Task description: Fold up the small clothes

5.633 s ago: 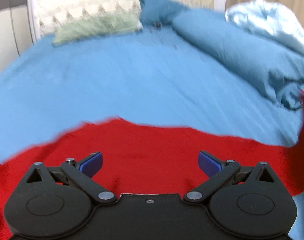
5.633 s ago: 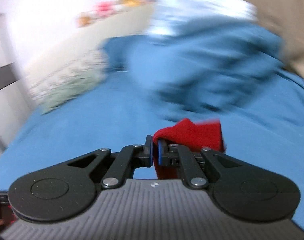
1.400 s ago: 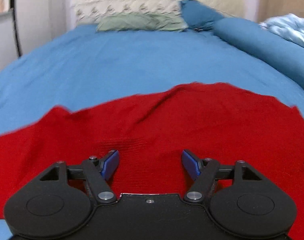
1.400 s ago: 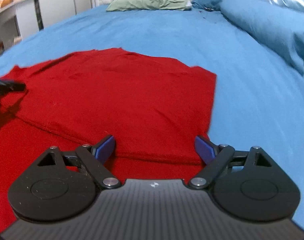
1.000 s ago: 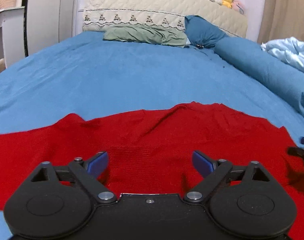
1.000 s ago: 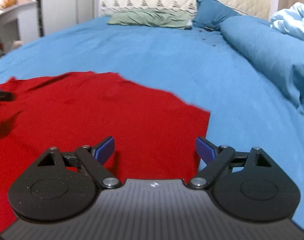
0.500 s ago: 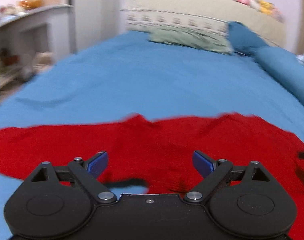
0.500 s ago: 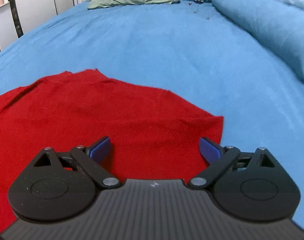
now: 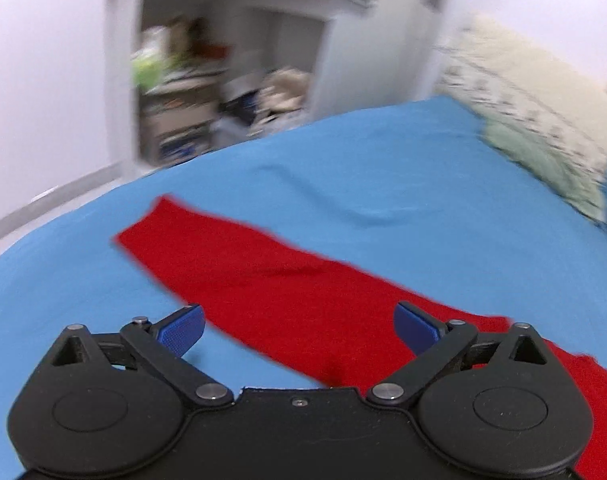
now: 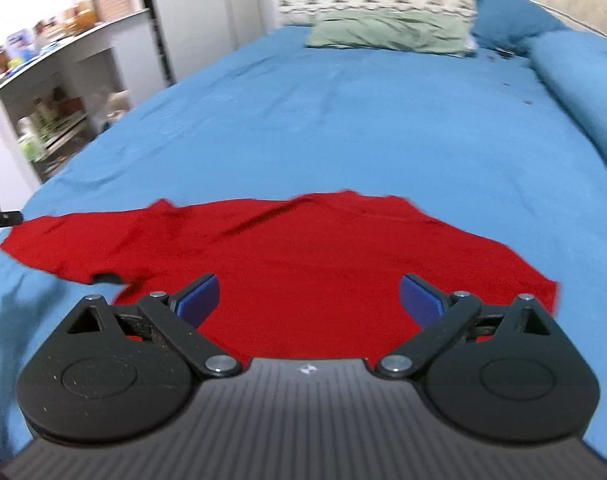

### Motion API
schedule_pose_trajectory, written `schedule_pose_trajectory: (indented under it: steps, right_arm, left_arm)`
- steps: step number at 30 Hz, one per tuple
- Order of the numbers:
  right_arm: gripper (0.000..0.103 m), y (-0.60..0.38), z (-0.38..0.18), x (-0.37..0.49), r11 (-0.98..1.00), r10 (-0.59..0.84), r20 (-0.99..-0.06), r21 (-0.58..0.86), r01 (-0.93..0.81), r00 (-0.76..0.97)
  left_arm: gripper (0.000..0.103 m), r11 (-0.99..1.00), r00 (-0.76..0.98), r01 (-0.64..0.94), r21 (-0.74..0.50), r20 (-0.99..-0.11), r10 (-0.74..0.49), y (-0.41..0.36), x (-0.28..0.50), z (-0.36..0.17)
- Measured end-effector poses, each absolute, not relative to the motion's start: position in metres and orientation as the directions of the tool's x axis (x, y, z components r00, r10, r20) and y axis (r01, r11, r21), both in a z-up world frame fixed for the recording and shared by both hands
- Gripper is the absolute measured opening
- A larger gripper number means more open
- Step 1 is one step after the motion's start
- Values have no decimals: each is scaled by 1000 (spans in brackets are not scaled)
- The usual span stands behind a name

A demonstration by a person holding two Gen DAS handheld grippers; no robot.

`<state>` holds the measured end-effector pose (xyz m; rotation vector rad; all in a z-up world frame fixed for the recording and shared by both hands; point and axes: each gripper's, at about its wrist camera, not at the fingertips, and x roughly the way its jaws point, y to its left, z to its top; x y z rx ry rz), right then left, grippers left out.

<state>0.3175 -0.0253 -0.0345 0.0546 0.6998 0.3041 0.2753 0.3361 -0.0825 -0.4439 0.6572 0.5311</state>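
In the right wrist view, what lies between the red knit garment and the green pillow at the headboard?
Only bare blue bedsheet separates the red knit garment from the green pillow; the right wrist view shows this.

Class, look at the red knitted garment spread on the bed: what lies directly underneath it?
The red knitted garment lies flat on the blue bedsheet, which shows all around it. Anything between garment and sheet is covered and cannot be seen.

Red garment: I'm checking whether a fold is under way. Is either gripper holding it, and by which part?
Nothing is held. The red garment lies flat on the bed; the left gripper, jaws opening, and right gripper are empty above it.
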Motion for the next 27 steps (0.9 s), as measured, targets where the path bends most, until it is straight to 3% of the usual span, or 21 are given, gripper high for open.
schedule_pose_trajectory:
  steps: [3,10,16,18,20,23,27]
  right_arm:
    - [103,5,-37,319,940,334,-624,162,-301,707]
    - [103,57,-47,326,908,410,-634,219,-356,656]
    - [103,78,-50,332,905,414,-628,206,-372,660]
    - [103,83,-51,334,906,409,-629,194,-376,661]
    - [103,84,-54,336,906,410,-628,195,-376,662]
    - [103,83,-57,338,906,414,-623,213,-365,664]
    - [103,74,-57,336,909,413,-614,237,-342,673]
  left_arm:
    - [96,726,639,-641,-248,-697,327,372,269,-98]
    - [67,633,594,-709,-311,-747,298,419,272,-129]
    - [64,612,632,-698,-371,-721,284,430,266,-133]
    - [48,605,641,-698,-383,-710,290,434,268,-135]
    - [4,603,654,-691,-399,-700,287,437,271,-139]
    - [4,581,684,-676,-452,-678,268,442,273,-144]
    - [4,641,727,-637,-427,-609,317,426,274,-114]
